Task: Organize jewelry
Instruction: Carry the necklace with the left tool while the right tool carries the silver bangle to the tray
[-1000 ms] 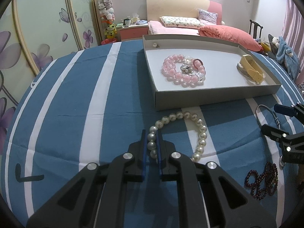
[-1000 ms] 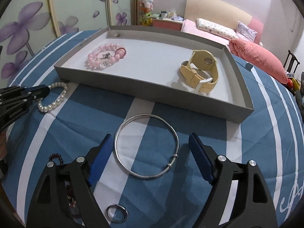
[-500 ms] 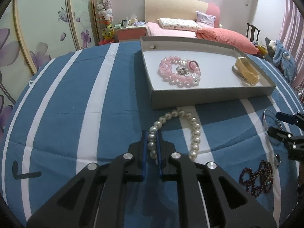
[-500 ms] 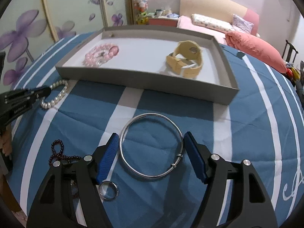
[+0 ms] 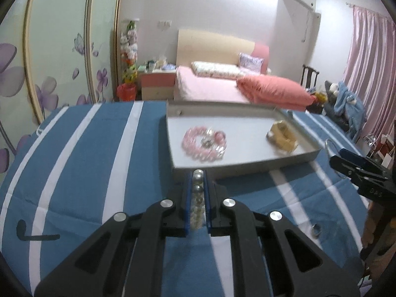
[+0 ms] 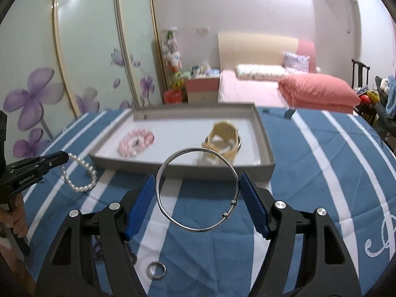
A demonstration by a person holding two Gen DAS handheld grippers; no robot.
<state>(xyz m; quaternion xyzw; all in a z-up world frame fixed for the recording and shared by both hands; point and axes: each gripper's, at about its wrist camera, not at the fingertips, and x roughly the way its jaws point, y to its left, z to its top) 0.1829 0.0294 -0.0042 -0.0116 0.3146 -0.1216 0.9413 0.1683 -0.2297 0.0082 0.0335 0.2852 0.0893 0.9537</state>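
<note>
My left gripper (image 5: pixel 198 185) is shut on a white pearl bracelet (image 5: pixel 197 198) and holds it lifted above the striped cloth; the bracelet hangs from its tip in the right wrist view (image 6: pixel 80 173). My right gripper (image 6: pixel 198 185) is shut on a thin silver bangle (image 6: pixel 198 190), held tilted up off the cloth. The grey jewelry tray (image 6: pixel 183 168) lies just ahead, holding a pink bead bracelet (image 6: pixel 136 141) and a yellow watch (image 6: pixel 224 141).
A small silver ring (image 6: pixel 156 270) and a dark red bead bracelet (image 6: pixel 99 250) lie on the blue-and-white striped cloth (image 6: pixel 309 173) under my right gripper. A bed and wardrobe doors stand behind the table.
Both grippers rose. The pearl bracelet left the cloth in my left gripper. My right gripper closed on the silver bangle and lifted it.
</note>
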